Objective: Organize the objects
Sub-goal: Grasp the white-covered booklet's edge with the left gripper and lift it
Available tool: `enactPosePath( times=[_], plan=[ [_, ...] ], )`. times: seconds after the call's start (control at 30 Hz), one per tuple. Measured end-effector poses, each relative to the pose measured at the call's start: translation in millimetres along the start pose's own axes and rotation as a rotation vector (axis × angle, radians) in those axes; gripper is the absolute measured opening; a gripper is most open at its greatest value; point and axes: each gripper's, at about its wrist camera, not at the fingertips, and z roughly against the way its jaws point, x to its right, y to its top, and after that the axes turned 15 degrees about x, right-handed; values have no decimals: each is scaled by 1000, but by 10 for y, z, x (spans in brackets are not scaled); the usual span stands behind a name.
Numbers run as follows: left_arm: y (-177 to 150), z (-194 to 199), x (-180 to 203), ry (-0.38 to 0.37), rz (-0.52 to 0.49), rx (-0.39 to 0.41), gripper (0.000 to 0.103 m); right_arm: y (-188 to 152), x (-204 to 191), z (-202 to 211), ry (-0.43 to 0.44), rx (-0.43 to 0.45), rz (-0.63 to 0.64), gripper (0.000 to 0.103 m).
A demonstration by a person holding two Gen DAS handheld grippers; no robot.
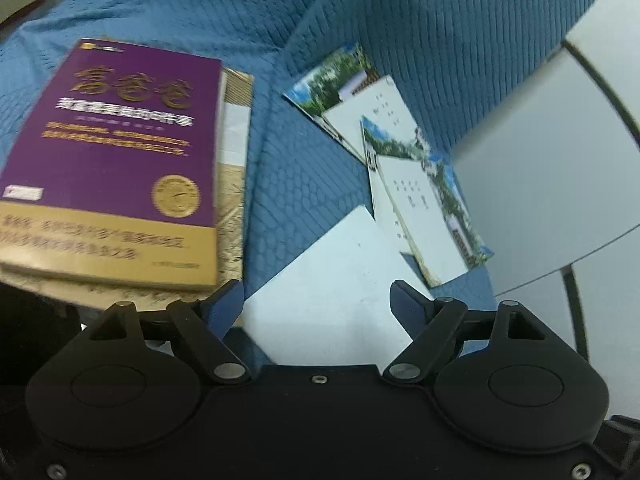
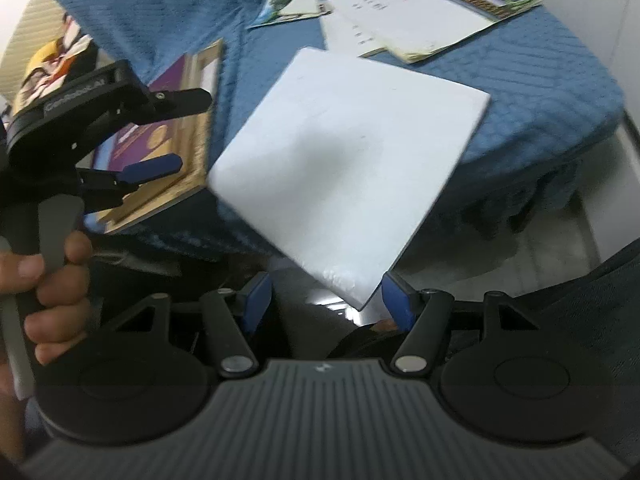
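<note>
**Books and booklets spread on a blue quilted bedspread, both grippers empty**

The left gripper (image 1: 317,300) has its blue-padded jaws spread wide with nothing between them; it hovers over the near edge of the blue quilted bedspread (image 1: 288,184). In the right wrist view it shows at the left, over the purple book, gripped by the person's left hand (image 2: 56,280).

The right gripper (image 2: 326,300) is also wide apart and grips nothing; the near corner of the white book (image 2: 344,168) reaches down between its fingers, and whether it touches them cannot be told.

The purple book (image 1: 116,152), with gold lettering and a gold band along its lower cover, lies on top of a larger tan patterned book (image 1: 234,184) at the left near edge of the bedspread. The white book lies just beside them, tilted, its corner overhanging the near edge. Beyond it, toward the right edge, several photo booklets (image 1: 416,196) with green-and-blue landscape covers overlap loosely, one (image 1: 340,84) farther back.
</note>
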Motion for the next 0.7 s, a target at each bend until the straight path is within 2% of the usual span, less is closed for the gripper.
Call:
enactPosePath(
  times=[0.1, 0.2, 0.33, 0.47, 0.57, 0.7],
  plan=[
    [-31, 131, -84, -12, 48, 8, 79, 12, -33, 18, 3, -5, 7, 64],
    [-136, 176, -174, -25, 115, -18, 79, 45, -10, 62, 4, 3, 0, 64],
    [-321, 105, -260, 2, 188, -88, 77, 115, 81, 170, -30, 52, -10, 64],
    [-545, -116, -273, -44, 256, -224, 74, 207, 266, 218, -70, 111, -71, 64],
    [-716, -225, -260, -70, 298, -274, 71, 263, 404, 201, -88, 141, -128, 64],
    [-934, -374, -231, -121, 381, -351, 63, 280, 526, 182, -92, 173, -179, 64]
  ],
)
